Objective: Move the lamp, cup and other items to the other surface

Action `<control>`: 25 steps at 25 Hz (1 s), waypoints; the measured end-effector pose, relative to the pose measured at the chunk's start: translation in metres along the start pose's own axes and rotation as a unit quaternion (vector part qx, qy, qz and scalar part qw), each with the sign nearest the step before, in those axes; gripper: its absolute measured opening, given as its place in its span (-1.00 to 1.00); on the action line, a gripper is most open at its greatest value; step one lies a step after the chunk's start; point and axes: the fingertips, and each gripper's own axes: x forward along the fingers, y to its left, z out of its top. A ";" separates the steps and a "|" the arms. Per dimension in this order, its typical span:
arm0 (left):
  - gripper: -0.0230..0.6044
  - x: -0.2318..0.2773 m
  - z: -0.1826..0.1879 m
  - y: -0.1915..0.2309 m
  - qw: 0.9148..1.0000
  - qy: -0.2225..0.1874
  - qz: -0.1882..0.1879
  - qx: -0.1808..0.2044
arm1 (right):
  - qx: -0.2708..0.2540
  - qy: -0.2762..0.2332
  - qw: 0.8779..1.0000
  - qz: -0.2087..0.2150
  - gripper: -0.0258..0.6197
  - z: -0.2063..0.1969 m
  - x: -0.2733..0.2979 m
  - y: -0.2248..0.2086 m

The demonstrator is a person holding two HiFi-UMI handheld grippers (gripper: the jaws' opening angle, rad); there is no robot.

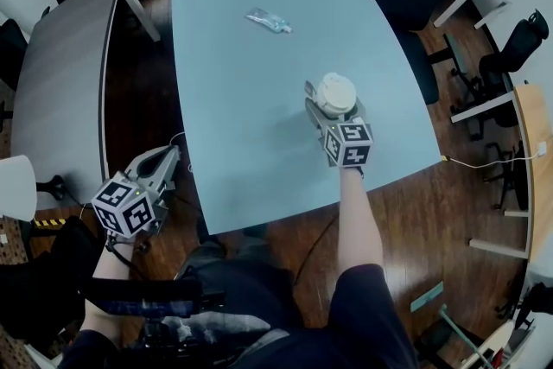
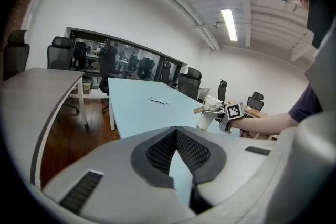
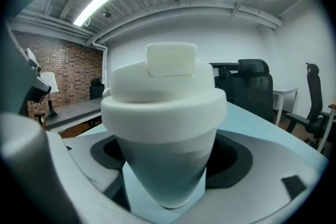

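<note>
Right gripper view: cup [image 3: 164, 128] seemingly ungripped, contact obscured.

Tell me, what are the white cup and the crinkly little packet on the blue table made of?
The cup looks like paper: matte white, smooth and cone-shaped, with no shine. Its lid looks like white plastic, since it has a thick moulded rim and a raised tab on top. The packet seems to be thin plastic or foil, wrinkled with small glints, but it is too small to tell which.
</note>
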 end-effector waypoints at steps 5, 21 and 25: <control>-0.91 -0.010 -0.003 0.012 1.000 -0.004 0.010 -0.005 | -0.005 -0.011 1.000 -0.007 0.34 0.003 0.005 0.003; -0.91 -0.010 -0.006 0.015 1.000 -0.007 0.015 -0.010 | 0.050 -0.041 0.998 0.012 0.33 0.003 -0.008 0.045; -0.91 -0.009 -0.006 0.013 1.000 -0.009 0.013 -0.011 | 0.080 -0.054 0.994 0.043 0.33 0.015 -0.013 0.065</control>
